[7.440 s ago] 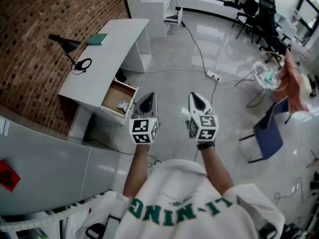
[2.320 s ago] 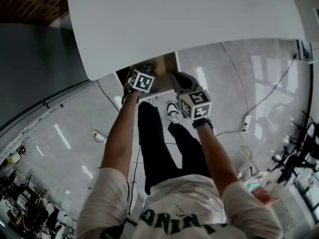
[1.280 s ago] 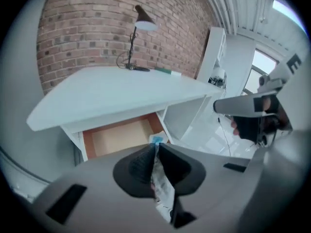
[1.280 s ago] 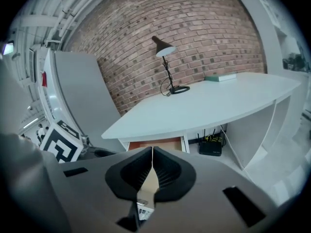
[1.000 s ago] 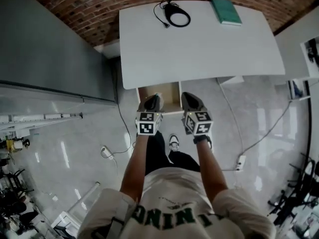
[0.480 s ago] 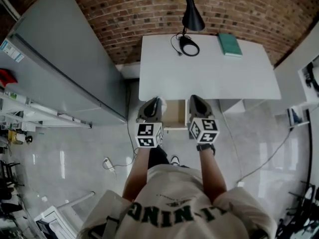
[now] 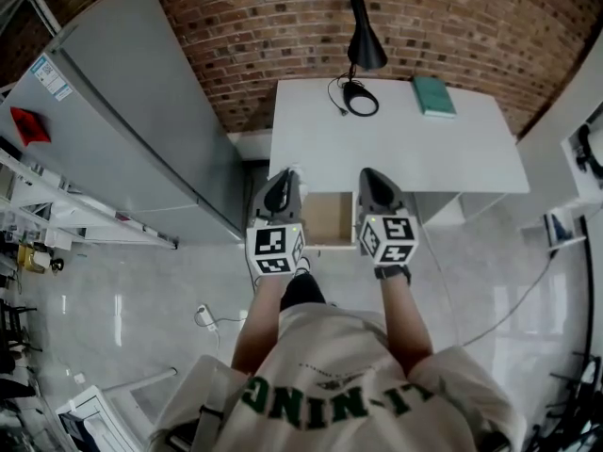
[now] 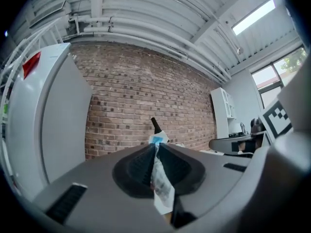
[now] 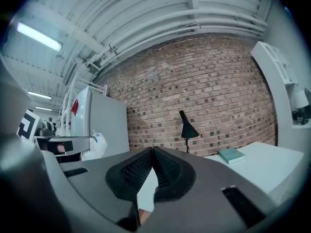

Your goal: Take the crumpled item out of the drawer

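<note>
The crumpled item [image 8: 161, 181], a white and blue scrap of wrapper, is pinched between the jaws of my left gripper [image 8: 154, 147], which is shut on it. In the head view its white tip [image 7: 293, 171] pokes out at the nose of the left gripper [image 7: 282, 183], held up in front of the open drawer [image 7: 330, 220]. From the right gripper view the item [image 9: 99, 143] shows as a white lump at the left. My right gripper [image 7: 370, 179] is level with the left one. Its jaws [image 9: 152, 151] are shut with nothing between them.
The white desk [image 7: 405, 144] stands against a brick wall, with a black lamp [image 7: 363, 47] and a green book [image 7: 433, 96] at its back edge. A tall grey cabinet [image 7: 122, 130] stands to the left of the desk. Glossy grey floor lies around the person.
The grippers have come back from the drawer and the desk sits farther off in the head view. The left gripper stays shut on the crumpled item.
</note>
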